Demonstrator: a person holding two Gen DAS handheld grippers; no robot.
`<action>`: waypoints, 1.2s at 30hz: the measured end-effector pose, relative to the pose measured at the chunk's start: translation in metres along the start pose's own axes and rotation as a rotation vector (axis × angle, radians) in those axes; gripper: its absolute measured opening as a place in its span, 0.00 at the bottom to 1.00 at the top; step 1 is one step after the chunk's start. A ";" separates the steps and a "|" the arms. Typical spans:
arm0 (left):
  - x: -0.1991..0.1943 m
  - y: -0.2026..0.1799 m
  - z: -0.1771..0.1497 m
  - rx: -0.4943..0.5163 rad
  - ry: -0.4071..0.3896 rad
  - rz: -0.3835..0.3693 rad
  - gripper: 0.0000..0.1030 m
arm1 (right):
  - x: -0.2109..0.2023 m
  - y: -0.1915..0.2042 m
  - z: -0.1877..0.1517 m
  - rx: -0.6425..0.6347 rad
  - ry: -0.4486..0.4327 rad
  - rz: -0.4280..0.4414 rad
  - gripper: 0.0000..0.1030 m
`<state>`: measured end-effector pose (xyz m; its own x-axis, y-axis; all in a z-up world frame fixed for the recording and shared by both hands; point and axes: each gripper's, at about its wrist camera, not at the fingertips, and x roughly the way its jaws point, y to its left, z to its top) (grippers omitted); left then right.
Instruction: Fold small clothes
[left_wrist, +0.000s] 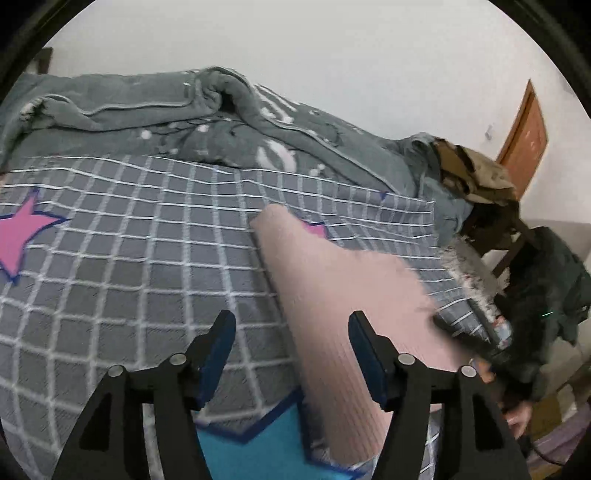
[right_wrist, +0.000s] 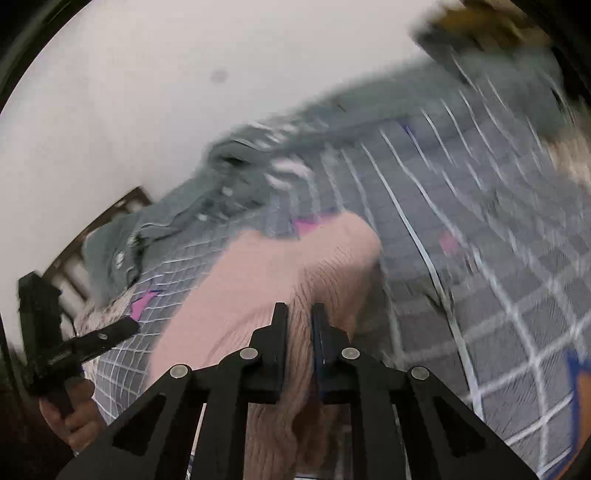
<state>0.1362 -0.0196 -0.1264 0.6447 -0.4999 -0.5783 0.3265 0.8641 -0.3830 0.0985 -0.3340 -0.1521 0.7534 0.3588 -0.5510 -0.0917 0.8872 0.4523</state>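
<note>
Pink knit garment (right_wrist: 280, 266) lies on the checked bedsheet (left_wrist: 129, 258); right gripper (right_wrist: 300, 314) pinches its fabric, left gripper (left_wrist: 291, 325) spread empty above the sheet.

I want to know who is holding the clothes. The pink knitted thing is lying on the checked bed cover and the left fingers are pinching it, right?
Not quite. It is the right gripper whose fingers pinch the pink knitted garment, as the right wrist view shows. The left gripper is open with nothing squeezed, seen in the left wrist view. The garment does lie on the checked bed cover.
</note>
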 end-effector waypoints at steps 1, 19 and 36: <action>0.008 -0.002 0.003 0.002 0.015 -0.008 0.61 | 0.008 -0.002 -0.001 -0.009 0.026 -0.018 0.14; 0.087 -0.007 0.005 -0.018 0.187 -0.048 0.67 | 0.047 0.002 0.014 -0.060 0.154 -0.067 0.60; 0.088 -0.011 0.005 0.034 0.122 0.012 0.68 | 0.051 0.006 0.015 -0.074 0.097 -0.082 0.60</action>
<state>0.1927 -0.0723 -0.1693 0.5605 -0.4912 -0.6667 0.3441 0.8705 -0.3520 0.1463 -0.3146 -0.1672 0.6942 0.3070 -0.6510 -0.0823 0.9324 0.3520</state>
